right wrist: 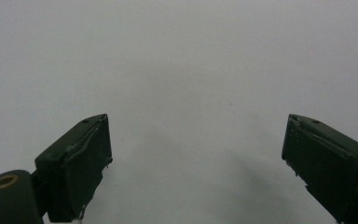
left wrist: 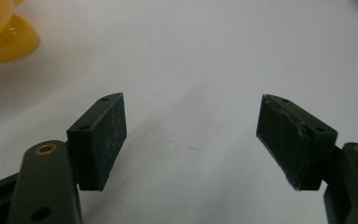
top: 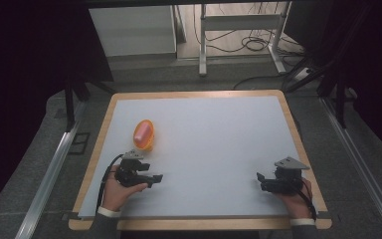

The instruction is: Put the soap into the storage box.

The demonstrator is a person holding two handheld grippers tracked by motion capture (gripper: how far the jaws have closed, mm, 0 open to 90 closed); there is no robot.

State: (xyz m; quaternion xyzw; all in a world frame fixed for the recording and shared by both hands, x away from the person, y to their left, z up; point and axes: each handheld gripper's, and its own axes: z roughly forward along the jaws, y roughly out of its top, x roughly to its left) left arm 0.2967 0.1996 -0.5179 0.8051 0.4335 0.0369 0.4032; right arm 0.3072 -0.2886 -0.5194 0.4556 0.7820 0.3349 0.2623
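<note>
A yellow-orange dish with a pink piece inside [top: 143, 134] sits on the white table top [top: 204, 144], left of centre. My left gripper [top: 155, 179] rests low near the front left, just below that dish, jaws pointing right. In the left gripper view the gripper [left wrist: 191, 140] stands open over bare white surface, and the yellow dish [left wrist: 4, 35] shows at the top left corner. My right gripper [top: 259, 180] lies near the front right, jaws pointing left. In the right gripper view the gripper [right wrist: 196, 163] is wide open with nothing between its pads.
The table has a wooden rim [top: 194, 94]. Dark floor surrounds it, with metal rails [top: 49, 174] on both sides. Behind it stand a desk frame [top: 238, 30], loose cables [top: 256, 42] and a white cabinet [top: 134, 30].
</note>
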